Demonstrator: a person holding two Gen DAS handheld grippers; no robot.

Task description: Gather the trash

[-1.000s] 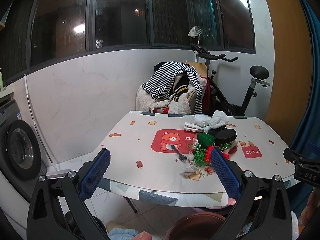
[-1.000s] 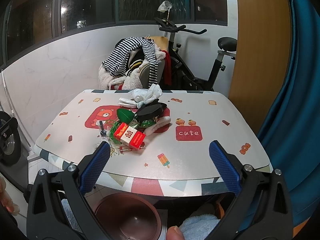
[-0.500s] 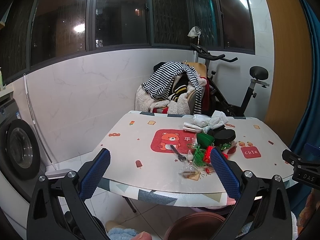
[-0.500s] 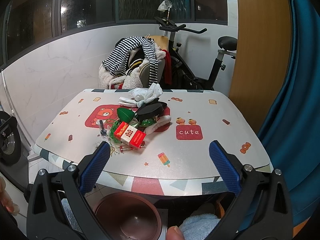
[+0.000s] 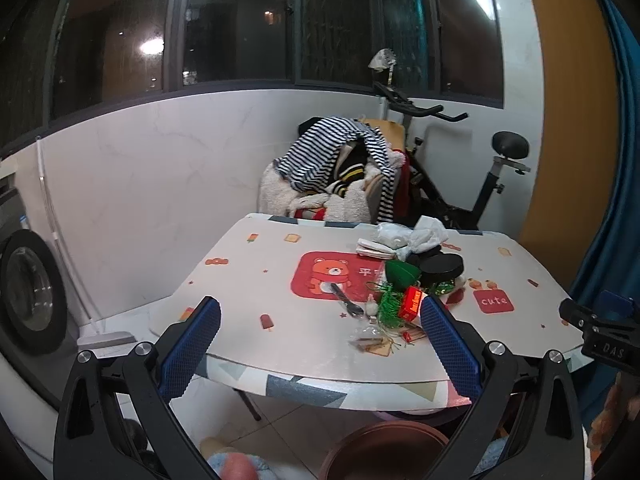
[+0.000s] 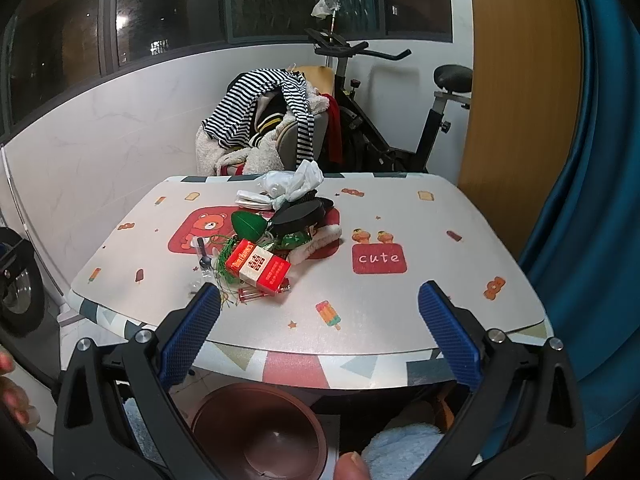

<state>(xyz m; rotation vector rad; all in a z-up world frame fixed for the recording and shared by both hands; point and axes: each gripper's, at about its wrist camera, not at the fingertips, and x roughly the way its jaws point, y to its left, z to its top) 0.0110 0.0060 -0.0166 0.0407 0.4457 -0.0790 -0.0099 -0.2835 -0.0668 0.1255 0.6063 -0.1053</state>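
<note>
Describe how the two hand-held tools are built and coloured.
Both match. The left tool and right tool each have two black plastic arms fixed with silver screws, tipped with blue, grid-textured pads. The right tool's body, seen from the left, bears white "DAS" lettering.

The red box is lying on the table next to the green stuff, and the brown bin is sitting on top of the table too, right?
Not quite. The red box does lie on the table beside the green stuff, but the right wrist view shows the brown bin on the floor below the table's near edge.

Your left tool (image 5: 320,320) jaws spread wide, nothing between pads. Your right tool (image 6: 319,306) same: wide apart, empty, level, pointing forward.
</note>
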